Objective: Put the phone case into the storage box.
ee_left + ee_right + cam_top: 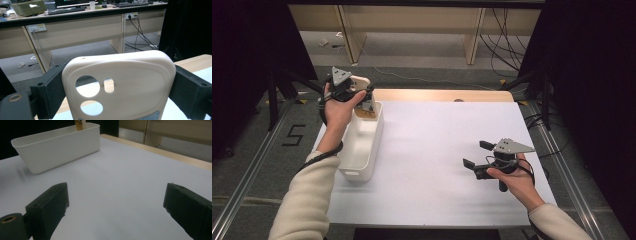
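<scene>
A cream phone case [135,80] with round camera cut-outs stands upright between the black jaws of my left gripper [117,87], which is shut on it. In the high view that gripper [357,89] holds the case [361,81] above the far end of a long white bin [375,142] at the table's left edge. A brown wooden piece [368,108] stands in the bin's far end and pokes above the rim [80,124]. My right gripper [477,154] hovers low over the white table [427,150] at the right, jaws wide apart and empty [117,205]. The bin [60,145] lies ahead of it.
A bare wooden strip [442,95] runs along the table's far edge. Beyond it are office desks [82,27] and loose cables [507,45] on the floor. Black stands [274,95] flank the table on both sides.
</scene>
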{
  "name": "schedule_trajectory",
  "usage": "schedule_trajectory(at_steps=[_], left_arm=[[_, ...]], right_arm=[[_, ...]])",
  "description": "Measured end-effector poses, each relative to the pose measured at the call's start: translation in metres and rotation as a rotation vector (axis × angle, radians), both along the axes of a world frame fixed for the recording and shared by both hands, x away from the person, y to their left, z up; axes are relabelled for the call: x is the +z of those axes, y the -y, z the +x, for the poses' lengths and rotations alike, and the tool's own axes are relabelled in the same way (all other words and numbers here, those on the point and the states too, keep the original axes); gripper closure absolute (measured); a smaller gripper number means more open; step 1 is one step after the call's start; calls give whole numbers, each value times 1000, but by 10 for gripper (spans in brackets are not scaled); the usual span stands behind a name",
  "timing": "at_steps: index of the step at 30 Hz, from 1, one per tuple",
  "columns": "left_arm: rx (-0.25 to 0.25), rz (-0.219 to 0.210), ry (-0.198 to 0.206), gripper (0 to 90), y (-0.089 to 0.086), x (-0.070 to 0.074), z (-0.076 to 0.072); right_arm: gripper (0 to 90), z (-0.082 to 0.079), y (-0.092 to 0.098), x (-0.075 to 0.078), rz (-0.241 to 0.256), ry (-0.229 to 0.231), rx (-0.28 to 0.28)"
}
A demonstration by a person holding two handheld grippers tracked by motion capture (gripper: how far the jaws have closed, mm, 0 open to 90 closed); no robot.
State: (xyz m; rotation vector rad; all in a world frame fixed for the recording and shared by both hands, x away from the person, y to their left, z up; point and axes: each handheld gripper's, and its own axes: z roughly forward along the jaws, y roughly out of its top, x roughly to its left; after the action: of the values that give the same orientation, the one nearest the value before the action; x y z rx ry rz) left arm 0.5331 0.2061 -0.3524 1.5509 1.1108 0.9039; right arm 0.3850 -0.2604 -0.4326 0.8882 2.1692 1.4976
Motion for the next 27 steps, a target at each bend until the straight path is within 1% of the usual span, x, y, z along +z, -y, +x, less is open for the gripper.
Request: schedule_trajectory(at_steps=[13,17,27], left_arm=[[5,7,-14,100,0,-3,4],[5,3,-17,100,0,-3,5],[5,12,-29,100,2,-6,10]], right_arm=[[72,0,0,0,0,0,1],[72,0,0,0,0,0,2],[73,0,0,0,0,1,1]])
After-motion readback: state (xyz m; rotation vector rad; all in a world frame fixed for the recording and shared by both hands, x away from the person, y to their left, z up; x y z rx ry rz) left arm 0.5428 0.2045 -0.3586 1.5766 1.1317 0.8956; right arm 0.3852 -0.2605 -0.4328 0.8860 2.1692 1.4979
